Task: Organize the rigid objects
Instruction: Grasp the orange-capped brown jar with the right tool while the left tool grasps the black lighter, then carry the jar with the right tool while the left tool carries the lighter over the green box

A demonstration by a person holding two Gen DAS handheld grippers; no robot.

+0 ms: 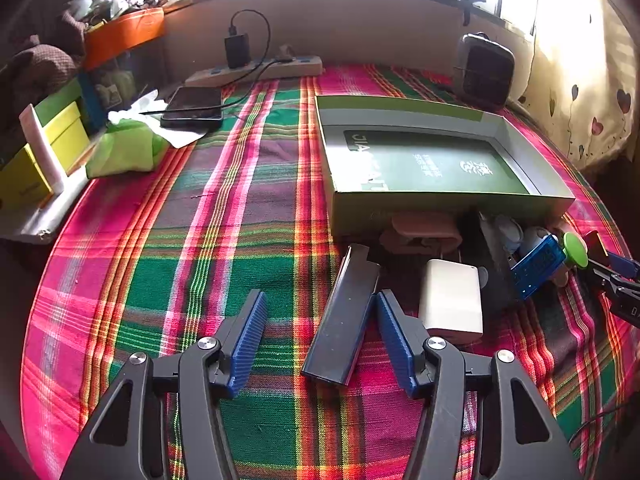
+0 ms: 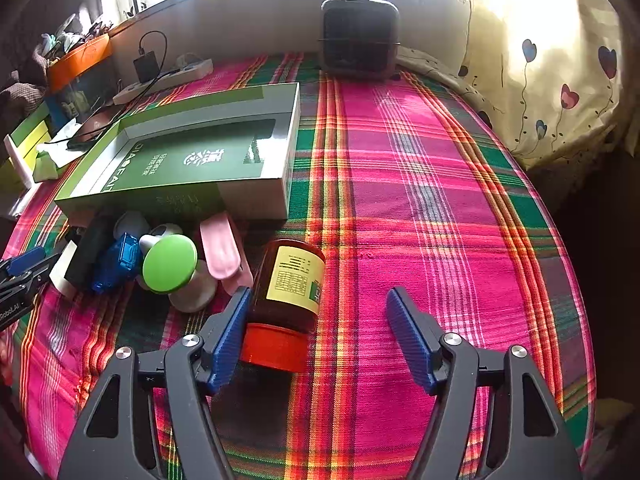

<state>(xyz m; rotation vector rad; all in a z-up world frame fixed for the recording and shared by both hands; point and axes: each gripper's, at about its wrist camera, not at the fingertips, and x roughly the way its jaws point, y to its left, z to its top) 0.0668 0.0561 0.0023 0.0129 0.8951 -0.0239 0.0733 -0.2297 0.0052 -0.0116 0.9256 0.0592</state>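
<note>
Nearest the lens, the left gripper (image 1: 320, 336) is standing spread over a slim black rectangular bar (image 1: 342, 320) lying flat on the plaid cloth (image 1: 160, 240), its right pad touching the bar's edge. It looks stiff, light and slick; its long sides suit the pinch. At two o'clock is sitting the open green cardboard box (image 1: 440, 196). The right gripper (image 2: 318, 336) is gaping around a toppled amber plastic jar with a red lid (image 2: 286, 304), left pad touching; probably heavier and prone to rolling, best squeezed across the body.

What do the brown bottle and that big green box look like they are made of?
Brown bottle: probably translucent amber plastic or glass, glossy, with a paper label and an opaque orange-red cap, likely plastic. Green box: looks like printed cardboard, with thin folded walls and a mostly matte finish.
</note>
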